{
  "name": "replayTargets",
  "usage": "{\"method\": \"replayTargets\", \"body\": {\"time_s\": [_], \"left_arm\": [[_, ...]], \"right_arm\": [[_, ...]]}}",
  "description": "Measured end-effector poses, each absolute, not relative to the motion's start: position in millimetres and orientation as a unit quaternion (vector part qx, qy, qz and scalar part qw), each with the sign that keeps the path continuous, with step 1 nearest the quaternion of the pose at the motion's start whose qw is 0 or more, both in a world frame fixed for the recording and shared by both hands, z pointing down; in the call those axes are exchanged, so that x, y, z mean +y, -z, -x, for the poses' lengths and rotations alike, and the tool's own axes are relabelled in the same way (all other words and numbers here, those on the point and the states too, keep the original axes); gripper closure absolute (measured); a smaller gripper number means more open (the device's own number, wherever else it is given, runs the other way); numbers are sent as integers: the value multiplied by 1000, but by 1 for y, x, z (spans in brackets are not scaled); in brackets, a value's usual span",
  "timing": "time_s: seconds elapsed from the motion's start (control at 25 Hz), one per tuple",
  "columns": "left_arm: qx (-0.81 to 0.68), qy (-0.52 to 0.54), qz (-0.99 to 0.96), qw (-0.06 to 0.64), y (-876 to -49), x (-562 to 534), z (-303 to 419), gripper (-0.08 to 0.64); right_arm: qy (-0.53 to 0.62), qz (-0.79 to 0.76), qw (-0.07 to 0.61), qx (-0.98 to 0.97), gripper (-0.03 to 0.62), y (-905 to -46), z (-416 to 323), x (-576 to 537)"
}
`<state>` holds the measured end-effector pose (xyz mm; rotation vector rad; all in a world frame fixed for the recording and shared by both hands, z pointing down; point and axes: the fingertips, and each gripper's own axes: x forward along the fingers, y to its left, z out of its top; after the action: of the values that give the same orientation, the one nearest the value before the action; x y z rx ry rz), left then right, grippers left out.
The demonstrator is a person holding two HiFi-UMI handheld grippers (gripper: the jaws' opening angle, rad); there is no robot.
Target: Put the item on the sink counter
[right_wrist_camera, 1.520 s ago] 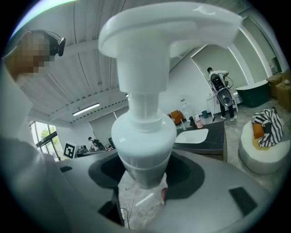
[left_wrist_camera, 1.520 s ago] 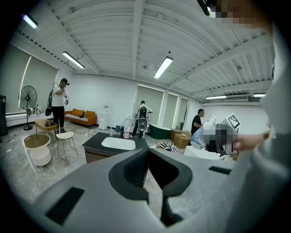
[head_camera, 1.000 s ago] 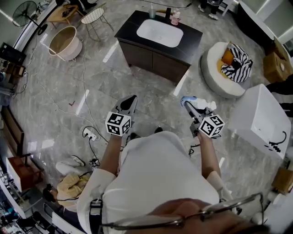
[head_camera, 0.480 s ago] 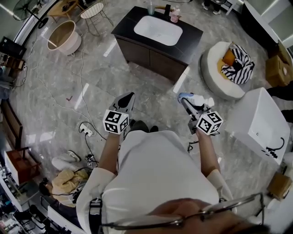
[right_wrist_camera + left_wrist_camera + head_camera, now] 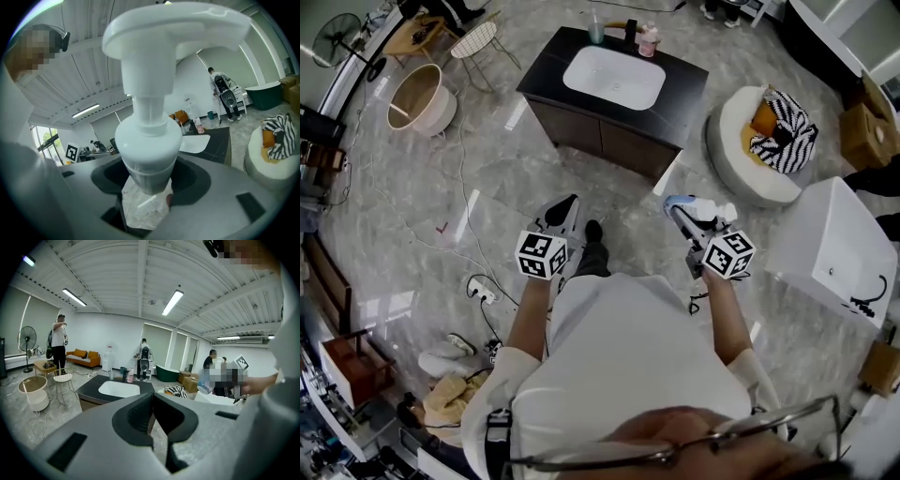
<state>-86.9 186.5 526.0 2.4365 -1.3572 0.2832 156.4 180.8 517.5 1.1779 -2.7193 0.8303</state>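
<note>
Most of the head view is glossy grey marble floor (image 5: pixel 487 187), and since a second ago it has slid a little down the picture, as the person has stepped forward. The counter (image 5: pixel 682 86), a dark slab on a brown cabinet, stands ahead of both grippers and well apart from them. It now shows slightly nearer and further left than before. Its white rectangular basin (image 5: pixel 614 78) has rounded corners.

To the right of the right gripper is a smooth white box (image 5: pixel 825 244), its place against that gripper much as before. Ahead and to the right sits a round white padded seat (image 5: pixel 741 178) with a black-and-white striped cushion (image 5: pixel 783 136). Far ahead and left of the left gripper is a round beige tub (image 5: pixel 412 98), which has drifted towards the picture's left edge.

One dark shoe (image 5: pixel 593 232) now shows between the two grippers, further forward than a second ago.

Neither gripper has shifted much. The right gripper (image 5: pixel 147 187) is closed on the pump bottle (image 5: pixel 147 136), its dark curved pads clasping the clear plastic body just below the smooth white collar. The broad white pump head rises above the jaws. The left gripper (image 5: pixel 152 404) has its grey jaws pressed together with nothing between them.
</note>
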Motion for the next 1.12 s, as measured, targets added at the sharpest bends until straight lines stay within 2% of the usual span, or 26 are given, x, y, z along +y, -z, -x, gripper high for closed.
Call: {"method": "replayTargets", "body": {"time_s": [0.64, 1.12], "left_arm": [[-397, -114, -894, 175, -530, 16, 116, 555], [-367, -98, -908, 176, -528, -55, 138, 555]], "right_arm": [[-277, -446, 35, -850, 336, -517, -106, 45], [-271, -480, 34, -833, 336, -511, -87, -8]]}}
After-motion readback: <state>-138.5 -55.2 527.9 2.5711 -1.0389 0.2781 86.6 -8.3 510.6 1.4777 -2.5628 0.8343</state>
